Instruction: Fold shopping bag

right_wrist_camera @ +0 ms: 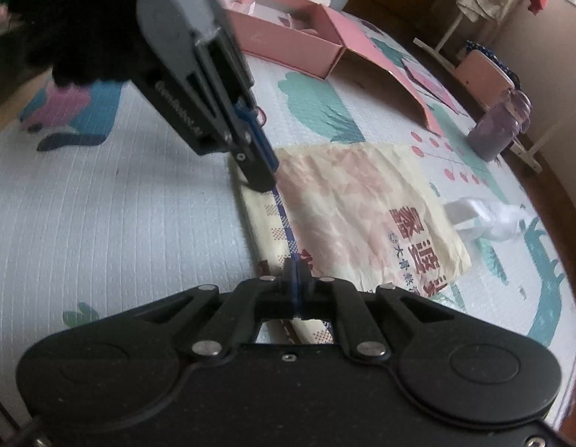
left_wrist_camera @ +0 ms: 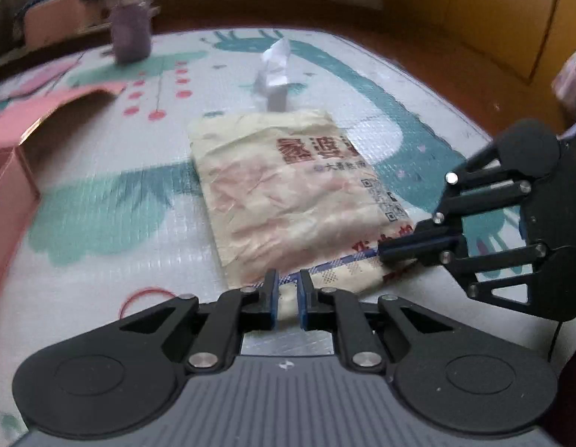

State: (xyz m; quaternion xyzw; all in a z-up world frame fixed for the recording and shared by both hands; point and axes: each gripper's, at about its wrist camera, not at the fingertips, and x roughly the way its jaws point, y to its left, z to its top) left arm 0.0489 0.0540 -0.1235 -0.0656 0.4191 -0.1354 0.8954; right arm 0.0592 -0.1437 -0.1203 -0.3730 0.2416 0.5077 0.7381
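The cream shopping bag [left_wrist_camera: 288, 193] with red lettering and a QR code lies flat on the play mat, its upper layer folded over the lower; it also shows in the right wrist view [right_wrist_camera: 358, 208]. Its white handles [left_wrist_camera: 275, 63] trail off the far end. My left gripper [left_wrist_camera: 288, 298] stands slightly open around the bag's near folded edge, a small gap between the pads. My right gripper [right_wrist_camera: 296, 279] is shut on the same folded edge near the corner; it shows in the left wrist view [left_wrist_camera: 396, 251] at the right. The left gripper also shows in the right wrist view [right_wrist_camera: 263, 175].
An open pink box [right_wrist_camera: 299, 48] stands on the mat beyond the bag, its flap [left_wrist_camera: 60, 100] spread out. A purple bottle [left_wrist_camera: 131, 26] stands at the mat's far edge. A red rubber band [left_wrist_camera: 144, 298] lies near my left gripper. The cartoon play mat [right_wrist_camera: 101, 223] lies under everything.
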